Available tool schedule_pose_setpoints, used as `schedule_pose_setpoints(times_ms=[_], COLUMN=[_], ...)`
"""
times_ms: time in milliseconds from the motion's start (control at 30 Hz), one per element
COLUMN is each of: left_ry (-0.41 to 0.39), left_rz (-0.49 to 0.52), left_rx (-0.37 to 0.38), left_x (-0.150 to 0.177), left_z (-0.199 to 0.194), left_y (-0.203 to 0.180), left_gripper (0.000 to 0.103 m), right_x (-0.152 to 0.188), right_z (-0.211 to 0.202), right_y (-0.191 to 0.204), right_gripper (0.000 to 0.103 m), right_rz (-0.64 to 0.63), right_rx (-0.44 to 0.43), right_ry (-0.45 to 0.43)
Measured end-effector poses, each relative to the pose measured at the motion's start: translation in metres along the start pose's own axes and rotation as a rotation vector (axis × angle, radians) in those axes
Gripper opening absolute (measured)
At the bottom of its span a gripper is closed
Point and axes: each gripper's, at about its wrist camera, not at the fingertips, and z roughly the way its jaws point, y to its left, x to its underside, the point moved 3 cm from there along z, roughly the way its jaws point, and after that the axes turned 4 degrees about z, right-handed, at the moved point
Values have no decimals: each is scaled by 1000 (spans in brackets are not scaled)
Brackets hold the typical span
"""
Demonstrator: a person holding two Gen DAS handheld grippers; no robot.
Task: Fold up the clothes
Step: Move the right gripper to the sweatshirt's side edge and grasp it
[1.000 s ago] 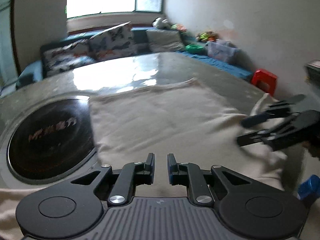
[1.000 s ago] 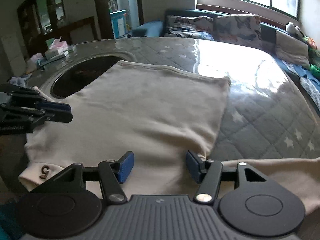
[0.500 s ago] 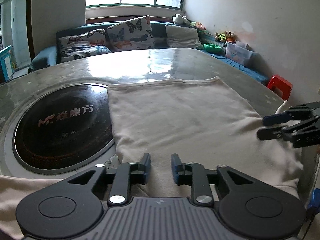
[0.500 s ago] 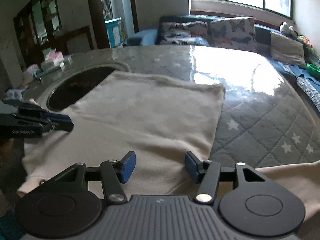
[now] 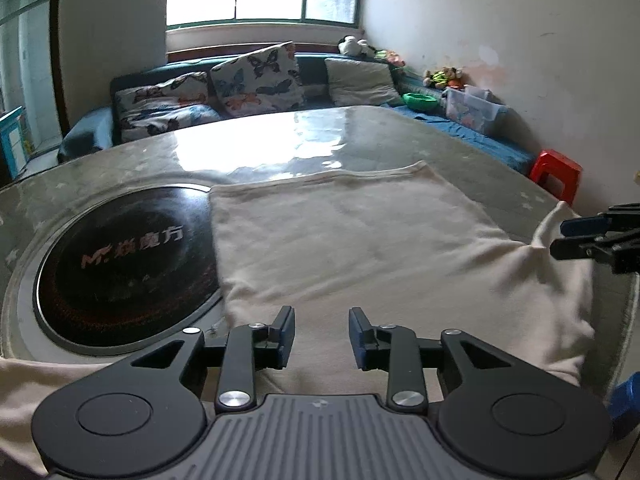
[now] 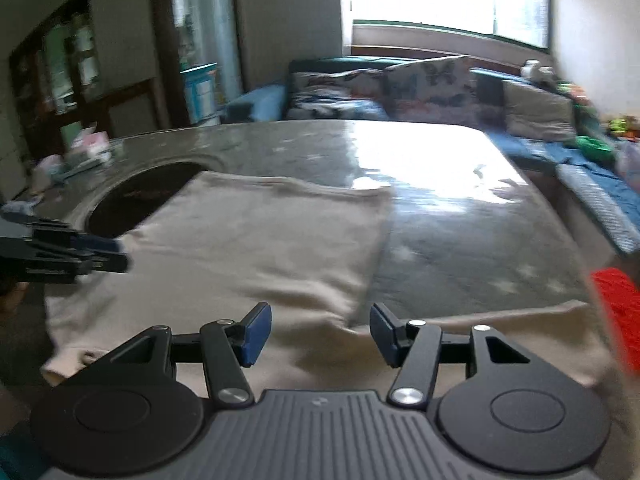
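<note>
Cream garment (image 5: 360,248) lies flat beneath both grippers' parted jaws.

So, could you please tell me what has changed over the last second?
The left gripper has opened from nearly shut to wide. Both it and the right gripper have tilted up a little over the garment. Nothing was gripped. The right gripper stays open, and the garment lies as before on the table.
</note>
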Motion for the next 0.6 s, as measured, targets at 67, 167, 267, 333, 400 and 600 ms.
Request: schedule_pose_setpoints(times_ms=[67,167,267,333,400,600], left_ry=[-1,-2,-6,-8,-5,8], left_rz=[12,28,45,50,55,66], left_rx=[4,21,37,45,49,58], left_x=[0,0,-1,-1,0,2], left_z=[-2,-4,-5,-5,-4,-2], left_y=[-5,-14,-23,-27,-31,-38], left_gripper=[34,39,39,39,40,40], right_x=[6,14,20,23,26,33], right_z=[-6,-13,-16,-15,-14,-9], right_y=[-18,-48,-75,-90,-105,-143], right_gripper=[56,55,54,54,53,44], right_rz=[29,81,131,159,188,319], right_rx=[60,158,238,282,327,393], right_ry=[2,10,16,16,15,-4])
